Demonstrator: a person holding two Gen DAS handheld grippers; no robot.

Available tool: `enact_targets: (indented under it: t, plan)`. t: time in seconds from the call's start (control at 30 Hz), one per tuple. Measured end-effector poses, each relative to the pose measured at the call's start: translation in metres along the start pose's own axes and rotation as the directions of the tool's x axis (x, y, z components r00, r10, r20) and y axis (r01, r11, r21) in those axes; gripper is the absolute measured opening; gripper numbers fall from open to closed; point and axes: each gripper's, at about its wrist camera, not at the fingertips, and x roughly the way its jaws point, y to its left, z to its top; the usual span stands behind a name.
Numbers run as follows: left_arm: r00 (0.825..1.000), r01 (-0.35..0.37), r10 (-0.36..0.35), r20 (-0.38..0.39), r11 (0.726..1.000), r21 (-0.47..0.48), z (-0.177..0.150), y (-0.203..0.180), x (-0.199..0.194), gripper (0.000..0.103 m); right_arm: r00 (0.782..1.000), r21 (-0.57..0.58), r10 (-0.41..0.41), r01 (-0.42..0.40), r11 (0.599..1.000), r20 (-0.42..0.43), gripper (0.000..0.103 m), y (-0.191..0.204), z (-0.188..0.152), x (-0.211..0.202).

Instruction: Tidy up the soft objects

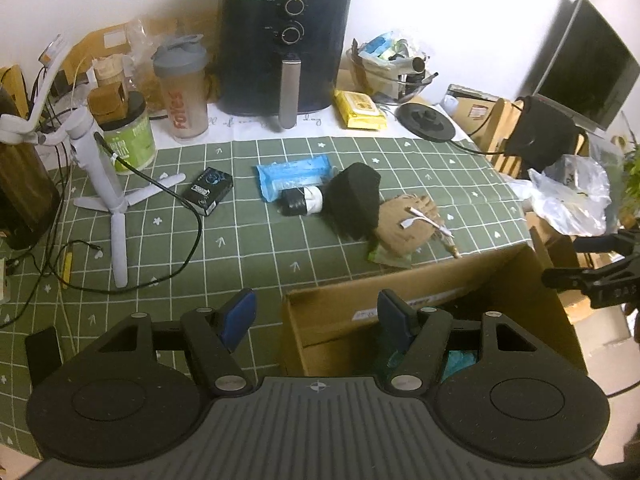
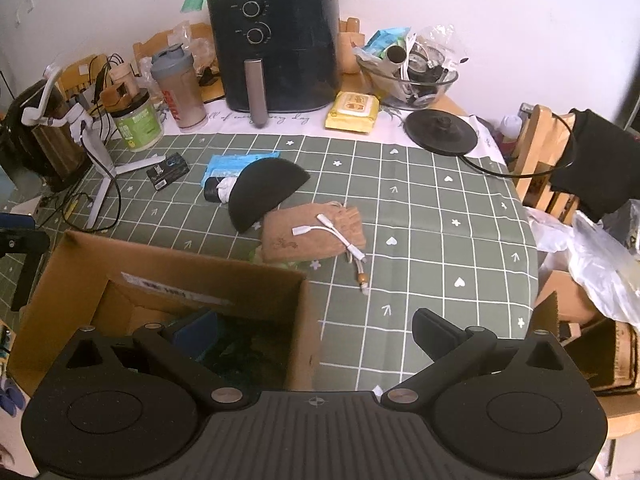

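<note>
A black folded soft pad [image 1: 356, 200] [image 2: 264, 192] lies mid-table on the green checked cloth. Beside it are a brown cloth pouch [image 1: 402, 230] [image 2: 312, 240] with a white cable [image 2: 340, 240] across it, a blue packet [image 1: 294, 176] [image 2: 228, 164] and a black-and-white roll [image 1: 300, 202]. An open cardboard box [image 1: 460, 276] [image 2: 168, 264] stands at the near edge with dark teal soft things inside [image 2: 248, 344]. My left gripper [image 1: 318, 316] hovers open over the box's left wall, nothing between its blue pads. My right gripper [image 2: 316, 332] is open wide and straddles the box's right wall.
A black air fryer [image 1: 286, 44], a shaker bottle [image 1: 182, 88], a green jar [image 1: 130, 140] and a yellow wipes pack [image 1: 360, 110] line the back. A white tripod [image 1: 108, 188] with cables stands left. A kettle base [image 2: 440, 130], a chair and plastic bags [image 2: 592, 256] are on the right.
</note>
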Motion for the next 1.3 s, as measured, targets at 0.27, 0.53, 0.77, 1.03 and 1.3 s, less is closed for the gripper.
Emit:
enact_targets:
  t: [0.27,0.53,0.77,1.03,1.3]
  plan:
    - [1.0,0.002,-0.002,0.009,1.0,-0.006,0.007,-0.005,0.004,0.069,1.0,-0.027,0.013,-0.013,1.0,-0.003,0.103,-0.028,0.024,0.014]
    - [1.0,0.0,0.0,0.01,1.0,-0.028,0.011,-0.009,0.007,0.073,0.997,-0.036,0.077,-0.076,0.996,0.002,0.103,-0.054,0.046,0.045]
    - [1.0,-0.006,0.007,0.018,0.999,-0.047,0.01,-0.009,0.006,0.074,0.99,-0.109,0.142,-0.141,0.984,0.005,0.102,-0.062,0.06,0.082]
    - [1.0,-0.023,0.023,0.01,0.997,-0.072,0.008,-0.006,0.005,0.074,0.978,-0.212,0.193,-0.206,0.955,-0.079,0.073,-0.053,0.063,0.136]
    - [0.999,-0.041,0.039,-0.026,0.992,-0.116,0.002,0.001,0.005,0.073,0.962,-0.239,0.208,-0.247,0.939,-0.176,0.048,-0.05,0.069,0.189]
